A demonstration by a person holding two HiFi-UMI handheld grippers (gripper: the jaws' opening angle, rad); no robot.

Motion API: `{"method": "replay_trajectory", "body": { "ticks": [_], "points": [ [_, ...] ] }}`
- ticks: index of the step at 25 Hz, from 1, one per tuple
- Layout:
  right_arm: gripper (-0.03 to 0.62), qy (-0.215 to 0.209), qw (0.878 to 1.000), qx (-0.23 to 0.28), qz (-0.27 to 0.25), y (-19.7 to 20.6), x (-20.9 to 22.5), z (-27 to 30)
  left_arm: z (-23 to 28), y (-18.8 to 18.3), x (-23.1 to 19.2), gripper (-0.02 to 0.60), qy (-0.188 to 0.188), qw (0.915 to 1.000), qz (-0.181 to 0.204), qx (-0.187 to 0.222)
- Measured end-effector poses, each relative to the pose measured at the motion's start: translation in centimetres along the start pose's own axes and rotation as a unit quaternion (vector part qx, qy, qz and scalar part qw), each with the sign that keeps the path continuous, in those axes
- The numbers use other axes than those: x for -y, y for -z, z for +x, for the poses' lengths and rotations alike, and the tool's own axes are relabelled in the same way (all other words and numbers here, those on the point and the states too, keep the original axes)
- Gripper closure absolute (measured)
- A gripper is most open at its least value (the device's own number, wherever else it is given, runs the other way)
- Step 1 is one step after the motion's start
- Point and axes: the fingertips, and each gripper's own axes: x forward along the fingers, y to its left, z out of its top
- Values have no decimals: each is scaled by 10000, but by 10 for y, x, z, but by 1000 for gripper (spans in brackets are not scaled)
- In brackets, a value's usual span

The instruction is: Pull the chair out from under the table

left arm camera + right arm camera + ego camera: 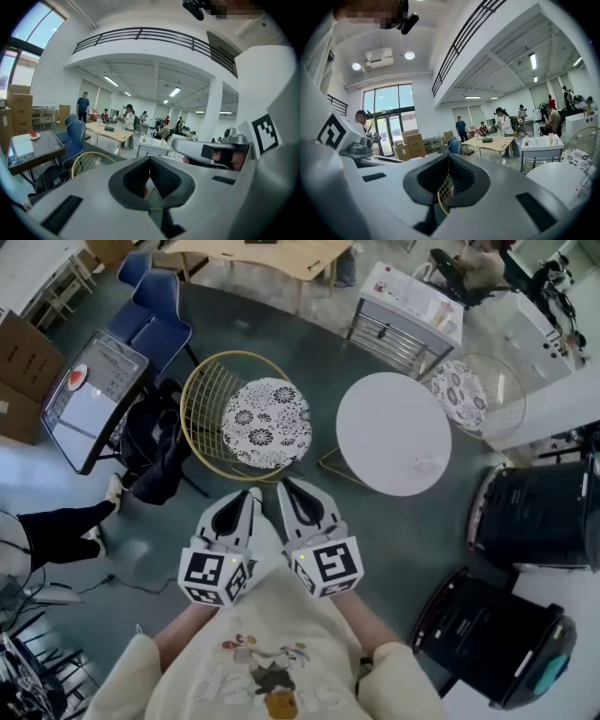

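Blue chairs (155,307) beside a wooden table (281,255), cardboard boxes (17,357) at left, black bag (150,442) on floor, white cart (398,334), black bins (539,517) at right

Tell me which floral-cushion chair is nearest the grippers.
The gold wire chair, left of the table, just ahead of the left gripper and right gripper. The other chair stands beyond the table's right side.

Gold chair (204,401), black-white floral cushion (265,423); white table (389,427).
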Motion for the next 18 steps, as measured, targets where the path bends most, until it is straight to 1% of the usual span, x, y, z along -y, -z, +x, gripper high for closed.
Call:
{"method": "replay_trajectory", "body": {
  "ticks": [4, 6, 10, 16, 18],
  "points": [
    [585, 63, 9999, -118, -37, 2, 1, -12, -6, 1, 19, 572, 142, 9999, 21, 96],
    [585, 97, 9998, -146, -4, 5, 1, -18, -11, 3, 22, 572, 79, 9999, 54, 117],
    [585, 127, 9999, 7, 23, 0, -1, -28, -17, 1, 22, 572, -79, 9997, 141, 196],
    [585, 257, 9996, 50, 61, -4, 0, -40, -21, -1, 38, 572, 105, 9989, 451, 109],
    [586, 262, 9996, -35, -70, -5, -2, -43, -20, -3, 44, 572, 163, 9985, 512, 108]
  ]
}}
